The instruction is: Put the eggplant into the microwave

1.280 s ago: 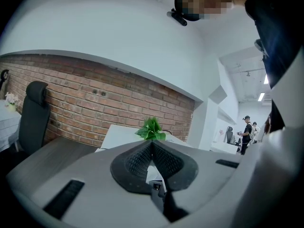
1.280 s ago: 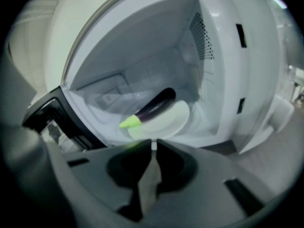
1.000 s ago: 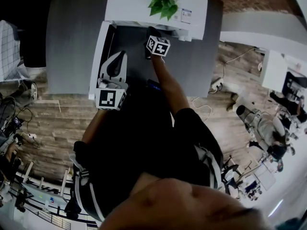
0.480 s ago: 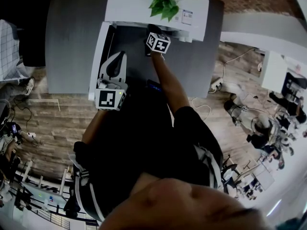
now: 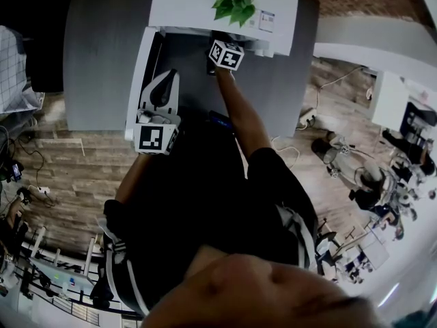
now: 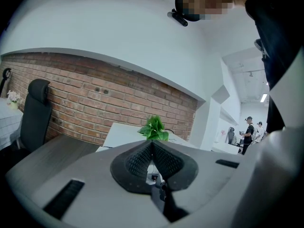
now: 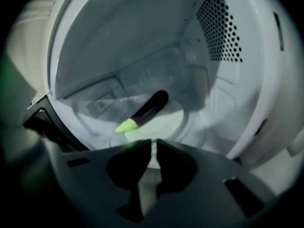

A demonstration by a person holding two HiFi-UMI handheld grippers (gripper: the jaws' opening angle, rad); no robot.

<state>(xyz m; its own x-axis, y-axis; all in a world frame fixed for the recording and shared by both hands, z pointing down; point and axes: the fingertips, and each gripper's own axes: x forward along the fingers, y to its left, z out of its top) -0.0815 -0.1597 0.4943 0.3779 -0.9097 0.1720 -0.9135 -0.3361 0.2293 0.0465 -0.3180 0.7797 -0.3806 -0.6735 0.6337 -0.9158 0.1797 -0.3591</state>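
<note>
**Eggplant, placed in microwave**

Item: eggplant (image 7: 142,112). Slim, elongated, slightly curved; smooth dark purple skin with a faint gloss; pale yellow-green cap at its lower-left end. It lies at a slant in the middle of the right gripper view, on the round pale turntable (image 7: 183,120) inside the microwave (image 7: 247,94), and nothing grips it.

Housing: white, smooth-walled cavity with a panel of small round holes (image 7: 221,27) at upper right. The white door (image 5: 138,74) stands open at the left of the head view.

Right gripper (image 7: 153,146): dark jaws drawn almost together with a thin slit between them, empty, just below the eggplant.

Left gripper (image 6: 152,144): black ribbed pads meeting at the tips, holding nothing.

Surroundings: matte grey surface (image 5: 109,60), leafy green plant (image 6: 153,127), rough red brick wall (image 6: 95,94).
</note>
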